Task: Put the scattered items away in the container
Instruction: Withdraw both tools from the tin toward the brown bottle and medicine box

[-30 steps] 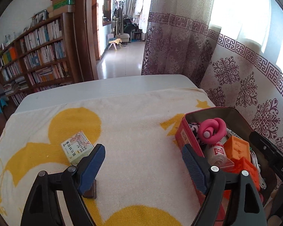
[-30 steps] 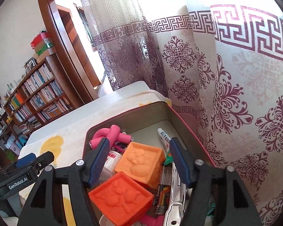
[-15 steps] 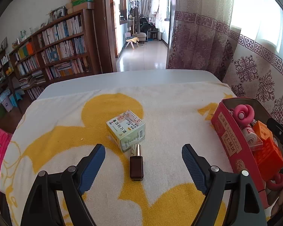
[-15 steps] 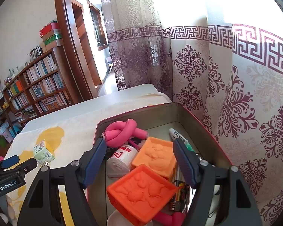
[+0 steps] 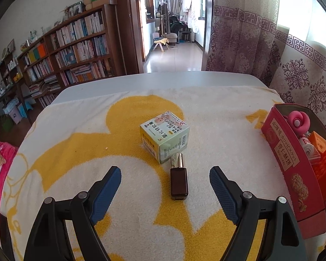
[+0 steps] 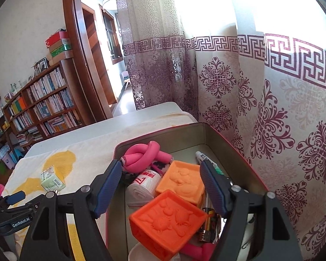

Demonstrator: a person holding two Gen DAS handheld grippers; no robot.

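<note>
A dark brown lipstick (image 5: 178, 179) with a gold end lies on the yellow-and-white towel (image 5: 76, 143), touching a pale green carton (image 5: 165, 136) behind it. My left gripper (image 5: 165, 187) is open and empty, the lipstick lying between its fingers. The red tin (image 5: 293, 165) stands at the right. My right gripper (image 6: 160, 184) is open and empty above the tin's inside (image 6: 184, 134), over two orange moulds (image 6: 169, 219), a white roll (image 6: 144, 184) and a pink foam twist (image 6: 141, 154). The carton also shows in the right wrist view (image 6: 52, 178).
A patterned curtain (image 6: 271, 108) hangs close behind the tin. The white table (image 5: 163, 80) ends beyond the towel. A bookshelf (image 5: 65, 50) and a doorway stand further back. A white tube (image 6: 203, 157) and other small items lie in the tin.
My left gripper has swung left and back from the tin, bringing the lipstick and carton between its fingers. My right gripper has pulled back and up slightly over the tin.
</note>
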